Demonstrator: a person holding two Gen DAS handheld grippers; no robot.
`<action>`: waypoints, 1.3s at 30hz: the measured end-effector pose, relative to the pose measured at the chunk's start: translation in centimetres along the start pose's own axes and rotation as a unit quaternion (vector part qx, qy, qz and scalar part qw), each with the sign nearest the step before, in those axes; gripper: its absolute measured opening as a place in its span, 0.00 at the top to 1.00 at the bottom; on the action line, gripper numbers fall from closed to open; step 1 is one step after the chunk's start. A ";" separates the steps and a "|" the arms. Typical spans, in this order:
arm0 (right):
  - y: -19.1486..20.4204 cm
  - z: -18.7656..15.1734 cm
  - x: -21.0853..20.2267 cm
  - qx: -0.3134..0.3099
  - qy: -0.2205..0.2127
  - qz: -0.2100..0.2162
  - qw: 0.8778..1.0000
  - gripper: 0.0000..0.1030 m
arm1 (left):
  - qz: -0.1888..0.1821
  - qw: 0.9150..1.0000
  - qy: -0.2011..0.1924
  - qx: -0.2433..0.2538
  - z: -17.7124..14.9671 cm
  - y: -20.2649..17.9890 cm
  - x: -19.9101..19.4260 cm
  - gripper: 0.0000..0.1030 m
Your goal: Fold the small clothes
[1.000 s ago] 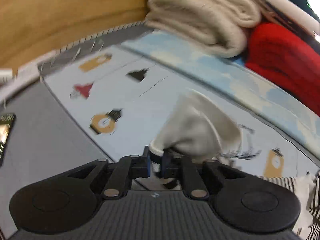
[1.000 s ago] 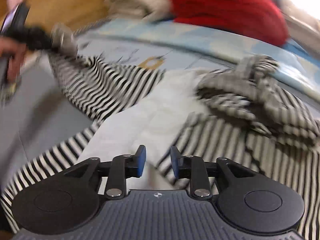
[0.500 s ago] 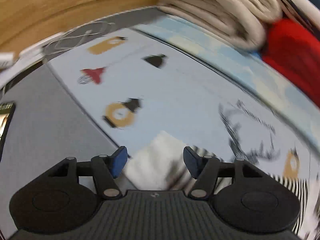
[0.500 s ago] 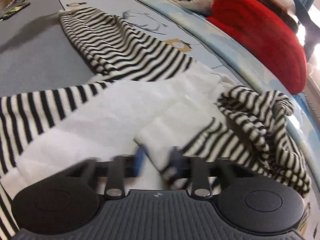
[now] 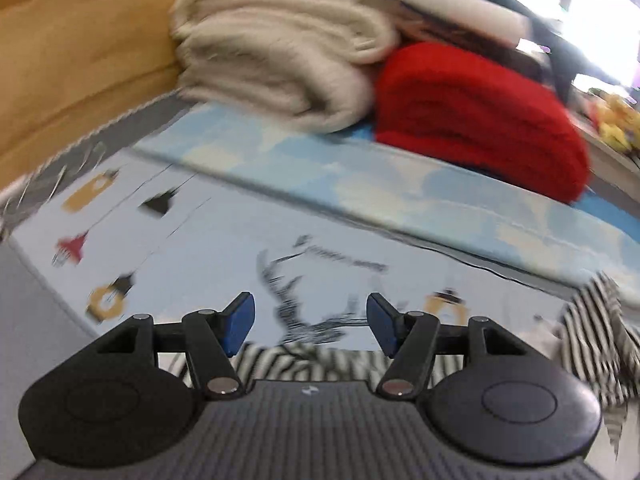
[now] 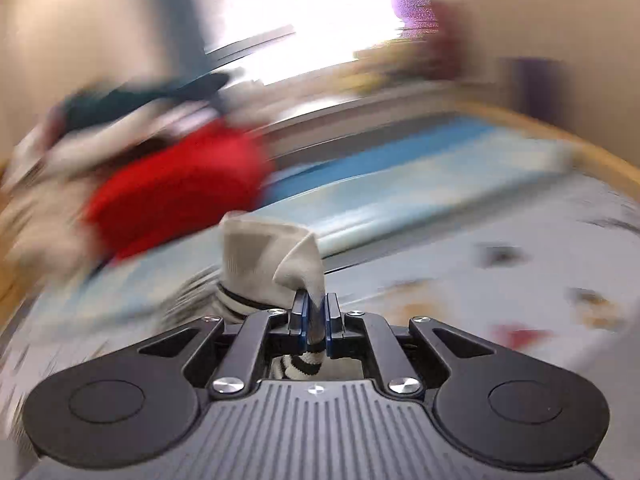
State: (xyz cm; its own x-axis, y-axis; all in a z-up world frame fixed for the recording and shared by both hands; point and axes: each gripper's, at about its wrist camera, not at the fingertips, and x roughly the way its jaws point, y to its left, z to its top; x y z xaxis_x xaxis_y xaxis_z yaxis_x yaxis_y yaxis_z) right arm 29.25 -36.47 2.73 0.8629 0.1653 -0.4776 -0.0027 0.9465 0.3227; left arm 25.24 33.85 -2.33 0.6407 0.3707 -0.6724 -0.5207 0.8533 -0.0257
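Play mat [image 5: 224, 248], pale blue-grey, printed with small lantern and house motifs plus a sketched antlered deer; spread flat, filling the lower and middle field of the left wrist view and the right side of the right wrist view. Folded quilt [image 5: 420, 196], light blue with cloud print, lying along the far edge of the mat. Wooden surround [image 5: 72, 60], honey-toned, curving behind the mat at upper left. Cream knitted blanket [image 5: 280, 52], folded in thick layers, resting on the quilt against the wood. Red knitted blanket [image 5: 480, 120], folded, just beside the cream one and touching it; a dark green item behind both, too blurred to name. Striped garment [image 5: 596, 344], black-and-white with a plain white panel, a small piece of clothing: partly lying on the mat under and to the right of the left tool, one white fold lifted off the mat in the right tool. Left gripper [image 5: 310, 322], jaws spread wide, having just been opening, nothing between the blue pads, poised above the striped cloth without touching it. Right gripper [image 6: 315, 324], jaws having just been closing, now clamped on a white fold of the striped garment, the cloth standing up ahead of the pads and a striped edge hanging below them; background heavily smeared.
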 end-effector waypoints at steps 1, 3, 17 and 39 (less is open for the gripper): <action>-3.4 0.9 -0.2 0.015 -0.016 -0.041 0.999 0.93 | -0.007 1.000 -0.006 0.018 -0.2 -1.0 -0.4 0.34; -9.5 2.2 -0.3 0.029 -0.041 -0.125 0.991 0.93 | -0.021 0.998 -0.013 0.052 -0.7 -3.1 -0.9 0.34; -14.1 0.2 3.4 0.060 0.006 -0.193 0.979 0.41 | -0.183 0.970 0.103 0.123 -6.2 -14.2 0.9 0.34; -11.0 -8.8 -2.3 -0.013 0.242 -0.070 0.968 0.45 | -0.182 0.957 0.187 0.123 -11.3 -6.8 -8.1 0.34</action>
State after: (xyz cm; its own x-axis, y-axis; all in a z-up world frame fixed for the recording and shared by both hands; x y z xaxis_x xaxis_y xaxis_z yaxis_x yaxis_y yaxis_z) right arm 22.83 -44.81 -6.85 0.5188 0.1389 -0.8436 0.0791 0.9747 0.2091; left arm 17.23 20.88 -5.09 0.4834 -0.0866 -0.8711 -0.1236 0.9784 -0.1658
